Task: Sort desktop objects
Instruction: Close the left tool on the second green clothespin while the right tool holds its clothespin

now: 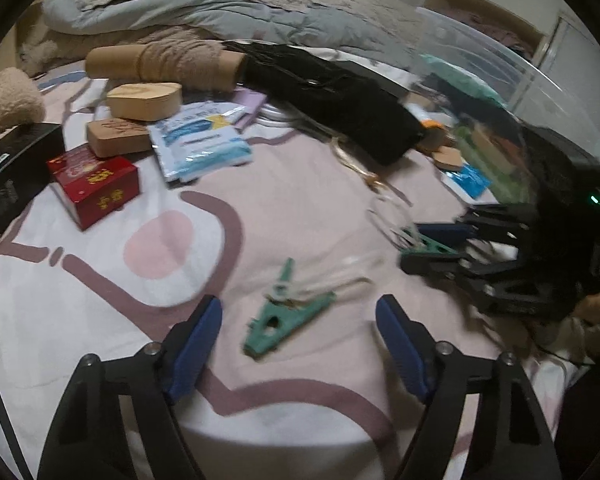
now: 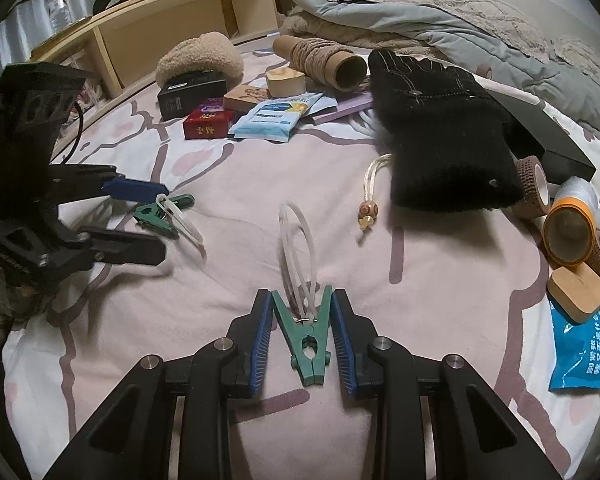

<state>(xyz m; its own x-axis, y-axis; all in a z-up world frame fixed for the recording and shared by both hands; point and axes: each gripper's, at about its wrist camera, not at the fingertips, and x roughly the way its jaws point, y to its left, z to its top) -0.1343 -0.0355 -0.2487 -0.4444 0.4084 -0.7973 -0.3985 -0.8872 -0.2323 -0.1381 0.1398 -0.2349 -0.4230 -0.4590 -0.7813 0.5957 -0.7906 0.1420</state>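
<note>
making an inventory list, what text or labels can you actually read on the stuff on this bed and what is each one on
Nothing reads clearly enough to quote.
red box: gold characters, too blurred to read.
black box: white label strip, too small.
pale blue packet: dark blue banner print, blurred.
bright blue sachet: white characters, too distorted to make out.
wooden block: engraved marks, unreadable.

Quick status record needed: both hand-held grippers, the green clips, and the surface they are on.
left hand-held gripper: open, green plastic clip with white loop lying between its fingers, not pinched
right hand-held gripper: shut on second green plastic clip, white loop pointing away
surface: pink and white patterned bedsheet
nearby: black knitted glove, red box
</note>
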